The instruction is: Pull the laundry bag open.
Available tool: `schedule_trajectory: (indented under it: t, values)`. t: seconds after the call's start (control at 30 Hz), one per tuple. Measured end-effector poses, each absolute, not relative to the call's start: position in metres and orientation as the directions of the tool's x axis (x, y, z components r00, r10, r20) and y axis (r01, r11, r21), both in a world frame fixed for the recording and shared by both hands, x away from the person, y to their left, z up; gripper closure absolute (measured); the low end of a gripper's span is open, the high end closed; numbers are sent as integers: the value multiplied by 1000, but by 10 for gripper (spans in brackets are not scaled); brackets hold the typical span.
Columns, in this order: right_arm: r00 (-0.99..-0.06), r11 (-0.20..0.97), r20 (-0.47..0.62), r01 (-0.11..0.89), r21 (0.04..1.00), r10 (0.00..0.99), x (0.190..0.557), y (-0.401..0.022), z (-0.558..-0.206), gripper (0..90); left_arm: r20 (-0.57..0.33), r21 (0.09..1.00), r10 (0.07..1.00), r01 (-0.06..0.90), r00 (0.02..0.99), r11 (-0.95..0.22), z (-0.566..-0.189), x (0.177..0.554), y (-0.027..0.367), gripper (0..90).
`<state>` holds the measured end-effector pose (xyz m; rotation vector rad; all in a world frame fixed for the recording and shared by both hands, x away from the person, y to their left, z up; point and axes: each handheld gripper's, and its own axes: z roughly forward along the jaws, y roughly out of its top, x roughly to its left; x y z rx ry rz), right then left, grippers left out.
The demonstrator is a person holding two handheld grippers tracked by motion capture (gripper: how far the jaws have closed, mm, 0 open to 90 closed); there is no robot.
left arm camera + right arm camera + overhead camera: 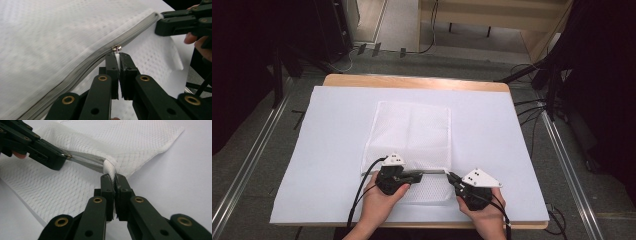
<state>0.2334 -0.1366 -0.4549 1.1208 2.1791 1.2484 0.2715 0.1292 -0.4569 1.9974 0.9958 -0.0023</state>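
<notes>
On the counter (512,90), a wooden top under a smooth white sheet (332,150), items run left to right. Left hand (379,202): reaching in from the near edge, wrapped around the left tongs (117,56), which are clenched on the small metal zipper pull (116,48). White mesh laundry bag (412,130): flat, rectangular, finely netted, lying mid-counter, its grey zipper (87,160) lifted taut along the near end. Right hand (484,212): likewise low, its right tongs (115,178) clenched on the bag's bunched corner.
</notes>
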Motion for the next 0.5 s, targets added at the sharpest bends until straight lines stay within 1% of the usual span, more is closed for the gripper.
schedule_trajectory:
  t: [0.33,0.5]
  values:
    - [-599,293,38,444,847,800,232,-140,-453,884,-355,681,696,683,623,-264,-460,266,167,873]
    - [-582,279,44,454,846,812,233,-146,-453,884,-377,668,719,709,584,-226,-463,267,188,873]
